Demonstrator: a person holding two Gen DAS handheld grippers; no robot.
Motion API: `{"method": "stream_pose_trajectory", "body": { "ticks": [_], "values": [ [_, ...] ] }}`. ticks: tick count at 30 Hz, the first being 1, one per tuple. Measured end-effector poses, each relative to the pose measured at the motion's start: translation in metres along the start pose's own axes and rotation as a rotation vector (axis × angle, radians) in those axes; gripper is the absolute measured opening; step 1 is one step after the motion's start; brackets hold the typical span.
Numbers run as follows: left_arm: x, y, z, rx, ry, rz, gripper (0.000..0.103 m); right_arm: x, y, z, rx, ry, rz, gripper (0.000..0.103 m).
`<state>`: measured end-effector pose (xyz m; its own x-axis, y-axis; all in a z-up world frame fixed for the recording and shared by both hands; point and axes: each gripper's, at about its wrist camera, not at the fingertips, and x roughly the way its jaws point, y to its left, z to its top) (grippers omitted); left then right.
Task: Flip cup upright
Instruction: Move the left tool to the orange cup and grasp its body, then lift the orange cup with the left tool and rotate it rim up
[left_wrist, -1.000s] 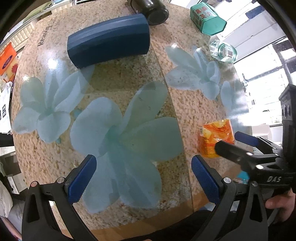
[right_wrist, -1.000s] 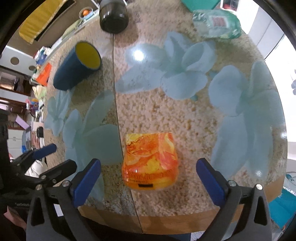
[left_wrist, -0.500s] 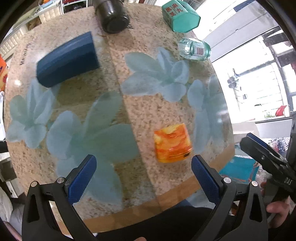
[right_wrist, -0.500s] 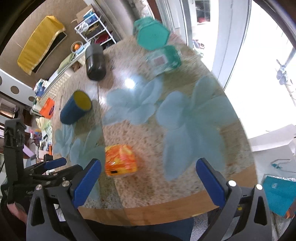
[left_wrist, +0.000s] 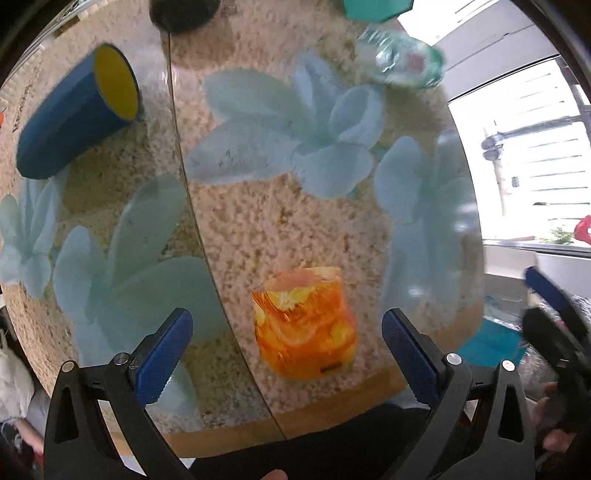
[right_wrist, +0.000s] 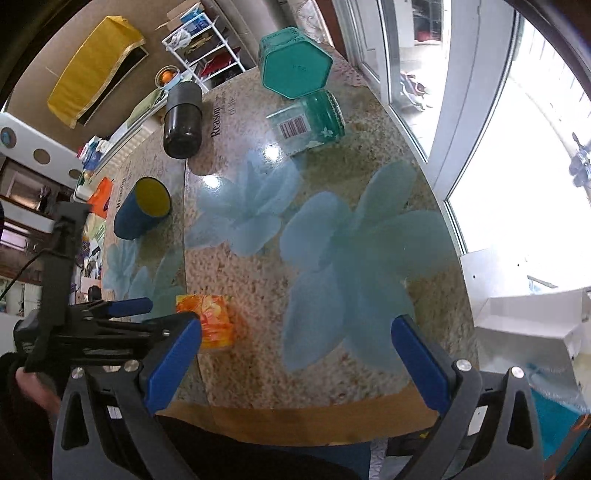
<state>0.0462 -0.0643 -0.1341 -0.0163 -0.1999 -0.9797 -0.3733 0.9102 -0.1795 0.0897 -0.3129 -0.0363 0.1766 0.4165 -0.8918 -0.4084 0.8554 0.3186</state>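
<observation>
At the far left of the speckled beige desk (left_wrist: 236, 229) with pale blue flower prints we see one dark blue cup with a yellow inside (left_wrist: 79, 110). It lies on its side, long axis running from lower left to upper right in the left wrist view, with its open mouth toward the upper right. To its right at the far edge we count one black cylindrical container (right_wrist: 183, 120), also lying down, then one teal hexagonal tin (right_wrist: 295, 68) and one clear jar with a teal lid and barcode label (right_wrist: 308, 123). Near the front edge sits one orange and yellow patterned glass (left_wrist: 306, 325).

Our left gripper (left_wrist: 286, 350) has its blue-padded fingers (left_wrist: 162, 350) spread wide and released. The orange glass sits just ahead, between them, though we cannot tell if a pad touches it. Our right gripper (right_wrist: 295, 360) is further right, fingers (right_wrist: 417, 363) equally wide apart, holding nothing, over the desk's front edge.
</observation>
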Motion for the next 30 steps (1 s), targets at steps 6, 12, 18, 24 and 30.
{"method": "stream_pose_trajectory", "body": {
  "ticks": [6, 12, 18, 24, 30],
  "values": [
    [0.025, -0.001, 0.002, -0.048, 0.058, 0.037, 0.103, 0.014, -0.020, 0.011, -0.009, 0.037, 0.034, 0.103],
    [0.039, 0.013, 0.004, -0.112, 0.090, 0.063, 0.103, 0.027, -0.030, 0.017, -0.019, 0.078, 0.065, 0.103],
    [0.053, 0.021, 0.001, -0.169, 0.127, 0.051, 0.088, 0.034, -0.037, 0.023, -0.030, 0.100, 0.082, 0.103],
    [0.049, 0.023, -0.001, -0.182, 0.102, 0.081, 0.069, 0.034, -0.044, 0.029, -0.028, 0.093, 0.093, 0.103],
    [0.043, 0.026, 0.004, -0.203, 0.096, 0.055, 0.068, 0.035, -0.045, 0.031, -0.040, 0.093, 0.105, 0.103]
  ]
}}
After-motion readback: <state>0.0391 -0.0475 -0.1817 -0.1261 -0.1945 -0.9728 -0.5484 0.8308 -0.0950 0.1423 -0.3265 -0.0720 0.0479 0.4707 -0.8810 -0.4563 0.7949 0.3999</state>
